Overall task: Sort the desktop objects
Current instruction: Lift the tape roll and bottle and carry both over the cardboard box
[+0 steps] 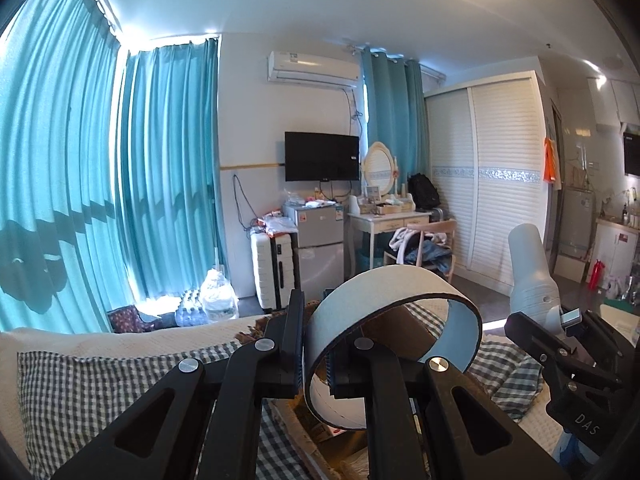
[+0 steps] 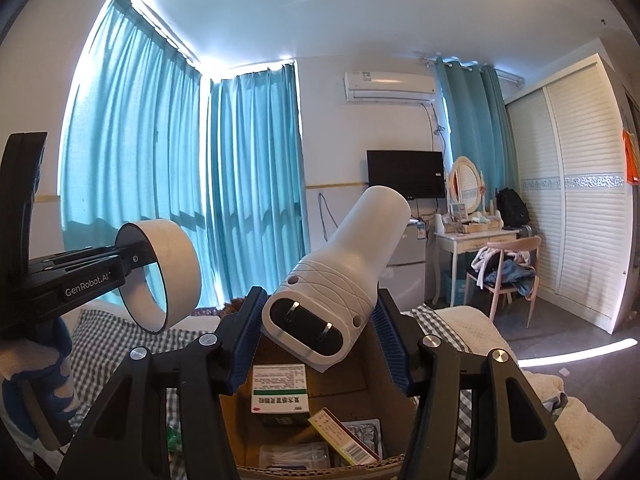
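Teal curtains (image 1: 100,184) glowing with daylight, left of a black television (image 1: 322,156). White air conditioner (image 1: 314,67) above the television; small fridge (image 1: 319,240) below; dressing table (image 1: 394,220) and slatted wardrobe (image 1: 486,168) right.

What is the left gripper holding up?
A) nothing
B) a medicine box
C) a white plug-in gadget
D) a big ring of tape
D: the left gripper has its jaws pinching the wall of the tape ring, while the white plug-in gadget sits in the right gripper.
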Motion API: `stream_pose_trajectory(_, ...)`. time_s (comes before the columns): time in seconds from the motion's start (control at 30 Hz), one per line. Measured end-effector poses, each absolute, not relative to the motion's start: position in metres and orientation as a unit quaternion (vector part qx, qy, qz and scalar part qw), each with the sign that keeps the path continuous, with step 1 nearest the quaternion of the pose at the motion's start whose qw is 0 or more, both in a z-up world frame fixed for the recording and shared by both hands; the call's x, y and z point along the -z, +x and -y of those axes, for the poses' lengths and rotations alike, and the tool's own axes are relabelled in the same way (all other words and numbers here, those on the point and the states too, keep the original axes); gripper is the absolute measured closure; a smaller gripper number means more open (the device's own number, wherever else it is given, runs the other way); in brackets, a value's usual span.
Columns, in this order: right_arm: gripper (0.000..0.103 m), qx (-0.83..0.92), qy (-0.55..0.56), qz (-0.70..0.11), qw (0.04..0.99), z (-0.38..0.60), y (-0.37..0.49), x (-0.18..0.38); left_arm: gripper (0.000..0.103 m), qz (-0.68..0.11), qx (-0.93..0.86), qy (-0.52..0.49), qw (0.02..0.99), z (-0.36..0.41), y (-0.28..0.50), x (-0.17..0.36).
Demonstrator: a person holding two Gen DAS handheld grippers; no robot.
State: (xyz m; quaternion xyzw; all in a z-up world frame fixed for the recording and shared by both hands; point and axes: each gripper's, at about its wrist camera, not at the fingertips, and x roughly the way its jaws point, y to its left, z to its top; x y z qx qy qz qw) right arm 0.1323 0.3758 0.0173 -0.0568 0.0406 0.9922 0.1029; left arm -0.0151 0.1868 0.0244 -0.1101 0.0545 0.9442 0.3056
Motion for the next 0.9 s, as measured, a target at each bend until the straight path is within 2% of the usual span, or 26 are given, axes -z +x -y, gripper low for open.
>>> stream_pose_trajectory(0.6, 0.049, -0.978, -0.173, -0.027, 0.118, -0.41, 0.06, 0.052, 0.094, -0.066, -0.915, -0.21, 0.338, -0.246, -0.084, 0.054)
stream_pose_trajectory(0.9, 0.049, -0.968, -0.227, -0.017, 0.104, -0.412, 0.029, 0.084, 0.094, -0.088, -0.914, -0.258, 0.302, -0.256, -0.112, 0.091)
